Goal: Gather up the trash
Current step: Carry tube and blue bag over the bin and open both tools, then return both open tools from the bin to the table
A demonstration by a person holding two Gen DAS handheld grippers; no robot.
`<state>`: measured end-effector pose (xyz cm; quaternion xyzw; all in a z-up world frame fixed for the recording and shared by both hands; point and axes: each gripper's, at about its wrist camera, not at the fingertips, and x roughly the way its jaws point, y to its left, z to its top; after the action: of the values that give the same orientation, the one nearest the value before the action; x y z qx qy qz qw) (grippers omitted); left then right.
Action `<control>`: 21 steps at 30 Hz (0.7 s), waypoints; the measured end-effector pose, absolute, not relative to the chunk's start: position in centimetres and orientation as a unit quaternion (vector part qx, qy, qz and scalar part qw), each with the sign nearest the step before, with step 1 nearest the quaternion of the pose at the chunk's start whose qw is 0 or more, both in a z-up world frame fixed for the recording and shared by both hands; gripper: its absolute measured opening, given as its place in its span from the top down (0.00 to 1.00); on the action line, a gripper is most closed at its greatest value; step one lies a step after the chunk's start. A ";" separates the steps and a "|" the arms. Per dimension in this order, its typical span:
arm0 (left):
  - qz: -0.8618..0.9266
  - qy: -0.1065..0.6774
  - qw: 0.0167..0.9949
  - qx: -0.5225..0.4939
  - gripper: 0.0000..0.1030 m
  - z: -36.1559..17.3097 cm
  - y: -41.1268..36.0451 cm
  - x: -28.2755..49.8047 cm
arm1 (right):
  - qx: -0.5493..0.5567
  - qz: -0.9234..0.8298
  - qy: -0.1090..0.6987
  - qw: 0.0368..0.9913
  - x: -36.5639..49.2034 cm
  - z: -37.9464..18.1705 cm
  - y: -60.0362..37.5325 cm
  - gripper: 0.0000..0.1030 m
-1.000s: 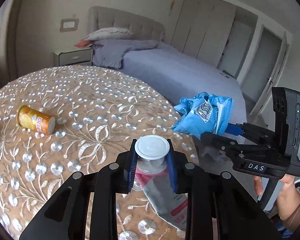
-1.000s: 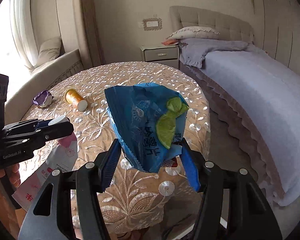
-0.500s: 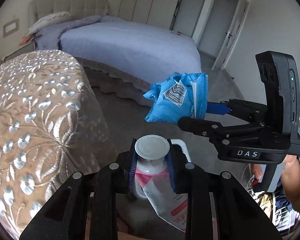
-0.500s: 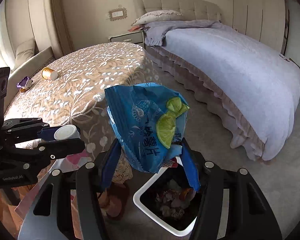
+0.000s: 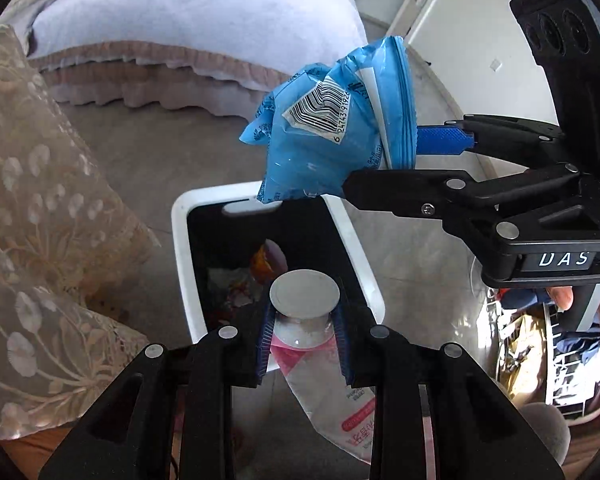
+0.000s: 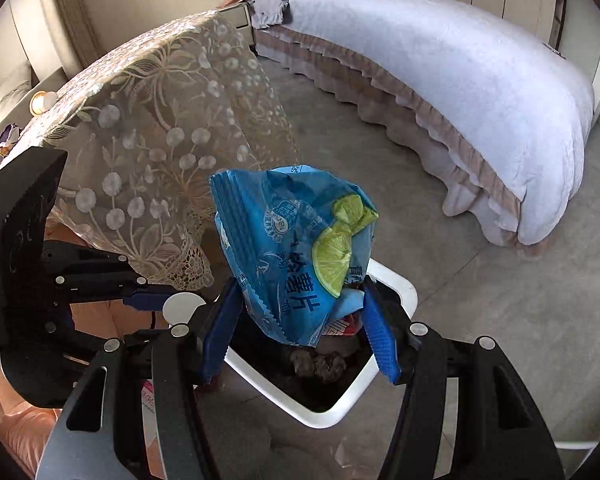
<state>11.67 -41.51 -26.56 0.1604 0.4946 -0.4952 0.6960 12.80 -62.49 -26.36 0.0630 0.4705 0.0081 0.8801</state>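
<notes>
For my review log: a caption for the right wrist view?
Right gripper holds blue chip bag above white trash bin.

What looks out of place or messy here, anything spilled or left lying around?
Nothing is spilled. Both pieces of trash are held above the white bin: the blue chip bag in the right gripper, the pink-labelled pouch in the left gripper. An orange cup on its side and a purple wrapper lie on the table.
</notes>
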 end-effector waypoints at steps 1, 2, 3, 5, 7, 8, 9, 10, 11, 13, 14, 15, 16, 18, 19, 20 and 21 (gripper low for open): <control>-0.495 0.499 0.693 0.161 0.74 -27.0 -41.9 11.8 | 0.065 0.006 0.475 0.877 13.0 -26.8 -62.7 0.42; -0.495 0.505 0.690 0.158 0.74 -27.4 -42.0 12.0 | 0.066 0.005 0.481 0.874 13.2 -27.4 -62.9 0.41; -0.493 0.512 0.686 0.153 0.70 -27.8 -42.2 12.2 | 0.066 0.004 0.488 0.871 13.4 -27.8 -63.0 0.38; -0.489 0.530 0.680 0.135 0.29 -28.3 -42.3 12.8 | 0.059 -0.003 0.502 0.863 13.9 -28.8 -63.3 0.19; -0.481 0.535 0.683 0.126 0.06 -28.5 -42.2 13.1 | 0.051 -0.023 0.502 0.863 14.0 -29.5 -63.4 0.05; -0.481 0.537 0.681 0.125 0.06 -28.6 -42.1 13.2 | 0.053 -0.024 0.509 0.859 14.1 -29.9 -63.5 0.05; -0.480 0.538 0.682 0.124 0.05 -28.7 -42.1 13.3 | 0.059 -0.025 0.514 0.855 14.3 -30.2 -63.8 0.05; -0.476 0.538 0.684 0.123 0.05 -28.7 -42.0 13.4 | 0.065 -0.025 0.516 0.854 14.4 -30.3 -64.0 0.05; -0.474 0.539 0.685 0.122 0.05 -28.7 -42.0 13.5 | 0.068 -0.025 0.517 0.853 14.6 -30.4 -64.1 0.05; -0.475 0.539 0.686 0.118 0.05 -28.5 -41.8 13.5 | 0.069 -0.021 0.518 0.852 14.7 -30.4 -64.0 0.05; -0.475 0.538 0.687 0.115 0.05 -28.3 -41.7 13.5 | 0.067 -0.021 0.516 0.854 14.8 -30.2 -63.9 0.05; -0.475 0.537 0.687 0.113 0.05 -28.3 -41.6 13.5 | 0.063 -0.020 0.515 0.855 14.8 -30.1 -63.7 0.05; -0.475 0.535 0.689 0.113 0.05 -28.1 -41.5 13.5 | 0.061 -0.016 0.515 0.855 15.0 -30.0 -63.7 0.05; -0.476 0.529 0.693 0.114 0.05 -27.6 -41.2 13.6 | 0.059 -0.013 0.509 0.859 15.0 -29.5 -63.4 0.05; -0.478 0.527 0.694 0.112 0.05 -27.3 -41.1 13.4 | 0.056 -0.012 0.507 0.860 15.0 -29.2 -63.2 0.05; -0.479 0.524 0.696 0.111 0.05 -27.2 -41.0 13.5 | 0.055 -0.010 0.505 0.861 15.1 -28.9 -63.1 0.05; -0.480 0.521 0.698 0.109 0.05 -26.9 -40.8 13.5 | 0.053 -0.008 0.502 0.863 15.0 -28.6 -62.9 0.05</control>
<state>13.50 -40.83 -26.86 0.1089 0.5209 -0.4795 0.6978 15.02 -62.88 -28.60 0.0533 0.5023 -0.0078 0.8630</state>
